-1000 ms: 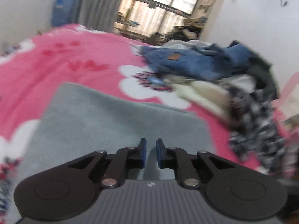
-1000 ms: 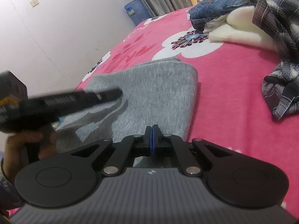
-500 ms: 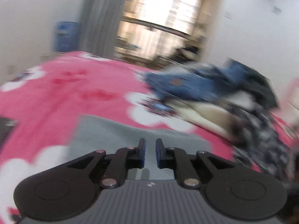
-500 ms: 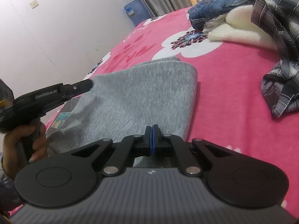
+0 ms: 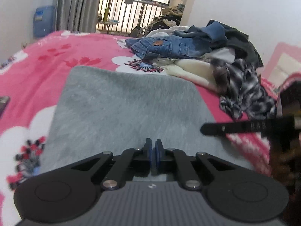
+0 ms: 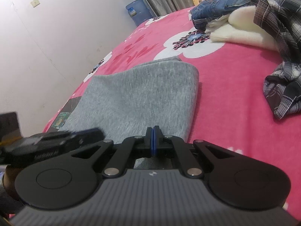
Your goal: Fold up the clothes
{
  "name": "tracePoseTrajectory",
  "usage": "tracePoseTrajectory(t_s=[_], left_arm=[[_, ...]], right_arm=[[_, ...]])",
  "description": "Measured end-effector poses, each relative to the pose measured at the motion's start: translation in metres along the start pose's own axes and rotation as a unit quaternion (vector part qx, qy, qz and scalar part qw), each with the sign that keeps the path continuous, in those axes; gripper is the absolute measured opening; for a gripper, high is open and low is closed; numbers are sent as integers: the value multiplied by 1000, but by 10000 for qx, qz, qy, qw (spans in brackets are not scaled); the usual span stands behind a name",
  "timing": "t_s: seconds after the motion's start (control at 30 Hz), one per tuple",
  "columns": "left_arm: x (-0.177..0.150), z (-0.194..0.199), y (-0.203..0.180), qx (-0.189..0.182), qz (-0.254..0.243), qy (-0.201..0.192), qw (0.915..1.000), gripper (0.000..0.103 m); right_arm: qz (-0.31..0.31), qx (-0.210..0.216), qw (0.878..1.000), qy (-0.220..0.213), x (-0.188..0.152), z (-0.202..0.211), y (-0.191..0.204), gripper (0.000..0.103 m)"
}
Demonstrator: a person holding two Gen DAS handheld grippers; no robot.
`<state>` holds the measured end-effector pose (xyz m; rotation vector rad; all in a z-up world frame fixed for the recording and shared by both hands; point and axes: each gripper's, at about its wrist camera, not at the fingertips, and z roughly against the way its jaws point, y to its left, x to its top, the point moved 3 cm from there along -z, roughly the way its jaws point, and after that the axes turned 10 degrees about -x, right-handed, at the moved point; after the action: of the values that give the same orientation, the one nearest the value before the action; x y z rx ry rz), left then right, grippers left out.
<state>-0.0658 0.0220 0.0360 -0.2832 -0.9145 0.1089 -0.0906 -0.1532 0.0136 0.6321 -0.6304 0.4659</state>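
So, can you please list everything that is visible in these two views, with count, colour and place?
Bed cover: one, pink with white flowers, under everything.
Folded garment: one, grey, flat on the cover in front of both tools.
Jeans: at least one, blue denim, on top of the far pile.
Cream garment: one, off-white, below the jeans.
Checked shirt: one, dark plaid, right side of the pile.
Water bottle: one, blue, by the wall near the curtain.
Curtain: grey, beside the window.
Left tool: black with blue pads, nearly shut, nothing between.
Right tool: same, shut at the grey garment's near edge.
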Motion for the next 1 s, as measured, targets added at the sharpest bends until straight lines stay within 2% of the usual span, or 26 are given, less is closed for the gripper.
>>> tracePoseTrajectory(t_s=[0.07,0.17,0.33,0.4,0.47,0.53,0.63,0.67,0.73,0.8,0.9,1.0], left_arm=[[-4,5,-3,82,11,-91,9999,7],[-3,3,1,94,192,-166,9996,7],[-3,1,2,100,176,-190,9996,7],[-3,1,2,81,157,-173,9997,7],[-2,2,2,57,144,-155,9998,7],[-1,3,4,-8,186,-135,9997,7],[2,3,6,-16,361,-121,9993,7],[3,4,5,18,410,-150,9990,7],[8,8,1,-55,519,-345,9980,7],[13,13,-6,-225,599,-589,9962,7],[17,9,-22,-574,338,-528,9964,7],[8,0,-32,-817,361,-318,9955,7]], right_arm=[[-5,-68,10000,4,1,3,3,0],[206,-117,9997,-40,2,10,12,6],[652,509,9965,-76,-12,21,25,27],[732,419,9964,65,-28,21,27,28],[954,271,9950,-123,-41,33,28,28],[1096,94,9939,-109,-46,45,25,26],[750,-210,9969,65,-49,58,7,26],[601,-351,9975,131,-51,61,-1,30],[203,-440,9987,148,-53,65,-15,29],[-52,-552,9983,-168,-59,74,-24,28],[-203,-657,9962,-540,-58,83,-29,30],[-101,-377,9959,-821,-46,87,-26,30]])
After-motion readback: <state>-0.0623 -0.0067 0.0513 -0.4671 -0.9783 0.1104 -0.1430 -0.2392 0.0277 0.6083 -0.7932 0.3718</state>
